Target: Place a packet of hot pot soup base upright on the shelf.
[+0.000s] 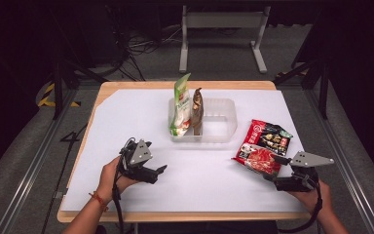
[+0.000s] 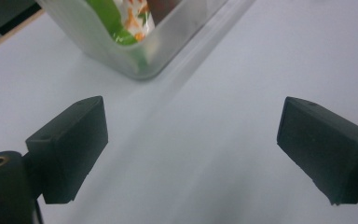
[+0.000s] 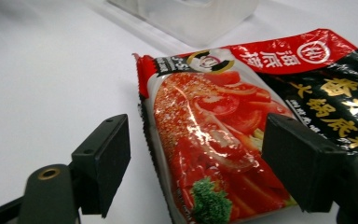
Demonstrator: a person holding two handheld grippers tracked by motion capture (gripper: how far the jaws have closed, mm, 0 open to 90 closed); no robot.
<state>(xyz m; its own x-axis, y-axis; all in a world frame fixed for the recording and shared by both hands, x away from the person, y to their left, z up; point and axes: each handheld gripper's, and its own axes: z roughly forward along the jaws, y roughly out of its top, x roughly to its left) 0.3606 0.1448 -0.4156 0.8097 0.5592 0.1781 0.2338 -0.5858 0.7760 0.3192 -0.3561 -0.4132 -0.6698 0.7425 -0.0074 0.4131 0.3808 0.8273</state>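
A red and black hotpot sauce packet (image 1: 264, 146) lies flat on the white sheet at the right. My right gripper (image 1: 272, 171) is at its near end. In the right gripper view the jaws stand open (image 3: 196, 161), with the packet's (image 3: 223, 121) near edge between them and the pads not pressing. A clear plastic bin (image 1: 224, 127) stands at mid-table. A green and white pouch (image 1: 180, 105) and a brown packet (image 1: 197, 111) stand upright in its left end. My left gripper (image 1: 160, 170) is low over the sheet at the front left, open (image 2: 193, 149) and holding nothing. Its jaws point toward the bin's corner (image 2: 135, 63) and the green pouch (image 2: 114, 16).
The white sheet (image 1: 141, 122) covers most of the wooden table (image 1: 126, 86), whose front edge runs just before both hands. The bin's right half holds nothing. A metal stand (image 1: 224, 19) and cables (image 1: 136, 46) are on the floor beyond the table.
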